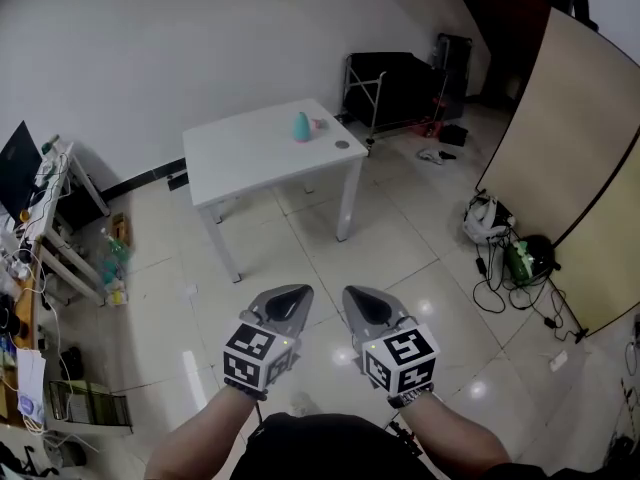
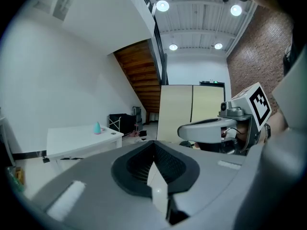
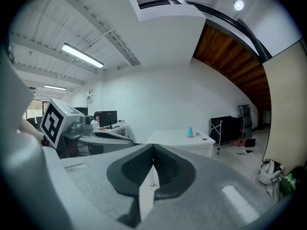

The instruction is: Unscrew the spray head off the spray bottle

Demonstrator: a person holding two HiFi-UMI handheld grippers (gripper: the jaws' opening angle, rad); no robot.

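Note:
A small teal spray bottle (image 1: 302, 126) stands upright on a white table (image 1: 250, 153) across the room, with a small pink item (image 1: 319, 124) beside it and a small round piece (image 1: 342, 145) nearer the table's corner. My left gripper (image 1: 288, 298) and right gripper (image 1: 364, 301) are held side by side over the tiled floor, well short of the table, both shut with nothing between their jaws. The bottle (image 2: 97, 127) shows far off in the left gripper view, past the left gripper (image 2: 154, 146). It is just as distant from the right gripper (image 3: 153, 150), where the bottle (image 3: 190, 131) looks tiny.
A black wheeled rack (image 1: 395, 86) stands behind the table. A tall beige panel (image 1: 575, 168) leans at the right, with bags and cables (image 1: 505, 243) on the floor at its foot. A cluttered desk (image 1: 45, 218) lines the left wall. Open tiled floor lies between me and the table.

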